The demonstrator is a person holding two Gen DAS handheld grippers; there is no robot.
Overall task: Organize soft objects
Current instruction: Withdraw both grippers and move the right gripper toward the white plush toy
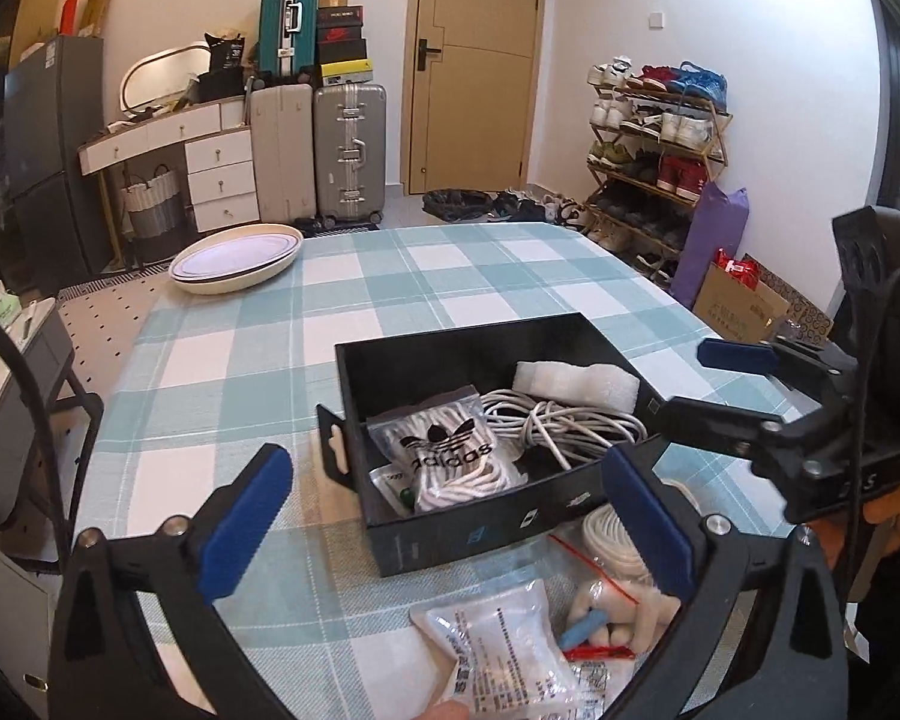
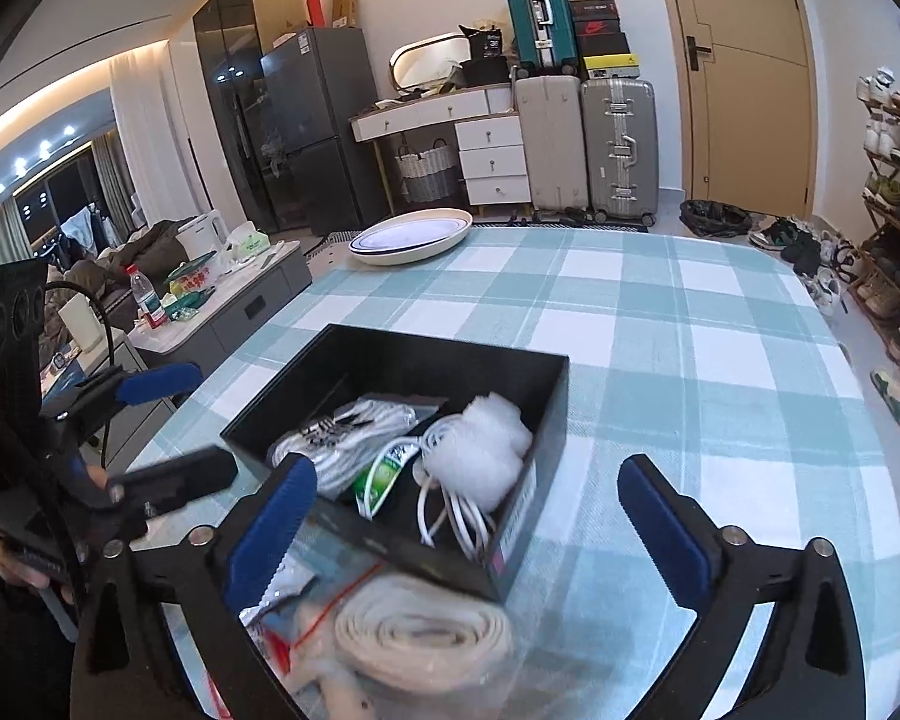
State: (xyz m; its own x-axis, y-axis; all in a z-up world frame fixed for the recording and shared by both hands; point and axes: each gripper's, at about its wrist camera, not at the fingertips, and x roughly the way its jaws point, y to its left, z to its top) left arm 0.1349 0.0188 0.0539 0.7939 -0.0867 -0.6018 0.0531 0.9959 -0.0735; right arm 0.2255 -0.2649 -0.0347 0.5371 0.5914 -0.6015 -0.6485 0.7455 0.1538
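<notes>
Left wrist view showed left gripper (image 1: 450,516) and right gripper (image 2: 462,522) both wide open, empty; rolled white strap (image 2: 420,633) lay crosswise beside black box (image 2: 528,516), nearest right gripper.

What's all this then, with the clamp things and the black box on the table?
A person holds a gripper in each hand, sorting soft odds and ends into the black box. Laces, a white cable and foam are already inside. Both the left gripper and right gripper are open, holding nothing. A rolled strap and plastic pouches wait outside.

Black grippers; blue fingers (image 1: 246,516)
</notes>
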